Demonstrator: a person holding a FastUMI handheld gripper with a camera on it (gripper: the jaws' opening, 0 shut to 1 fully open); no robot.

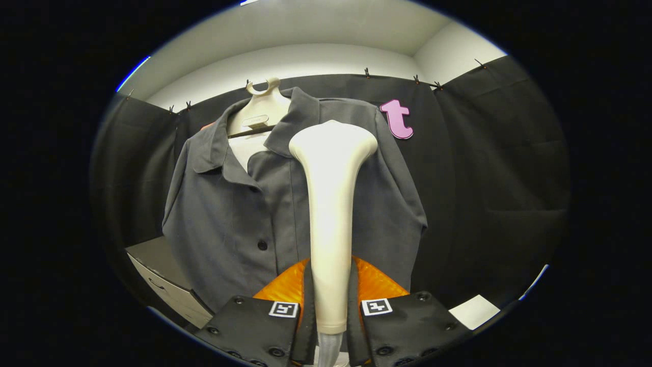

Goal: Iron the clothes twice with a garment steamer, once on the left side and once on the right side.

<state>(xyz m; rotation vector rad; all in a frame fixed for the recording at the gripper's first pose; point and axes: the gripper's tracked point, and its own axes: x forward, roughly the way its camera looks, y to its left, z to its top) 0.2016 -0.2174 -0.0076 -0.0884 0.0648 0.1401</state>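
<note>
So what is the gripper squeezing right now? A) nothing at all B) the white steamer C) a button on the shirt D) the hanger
B: the gripper has both fingers pressed on the handle of the white steamer, which stands up between them in front of the grey shirt hanging on its hanger.

No words, brand names or numbers can be read here. The one sign-like thing is a pair of small square code tags (283, 309), one on each half of the gripper (331, 285), with blocky marks inside that spell nothing. The hanger (261, 109) has a little plate, too small to read
</note>
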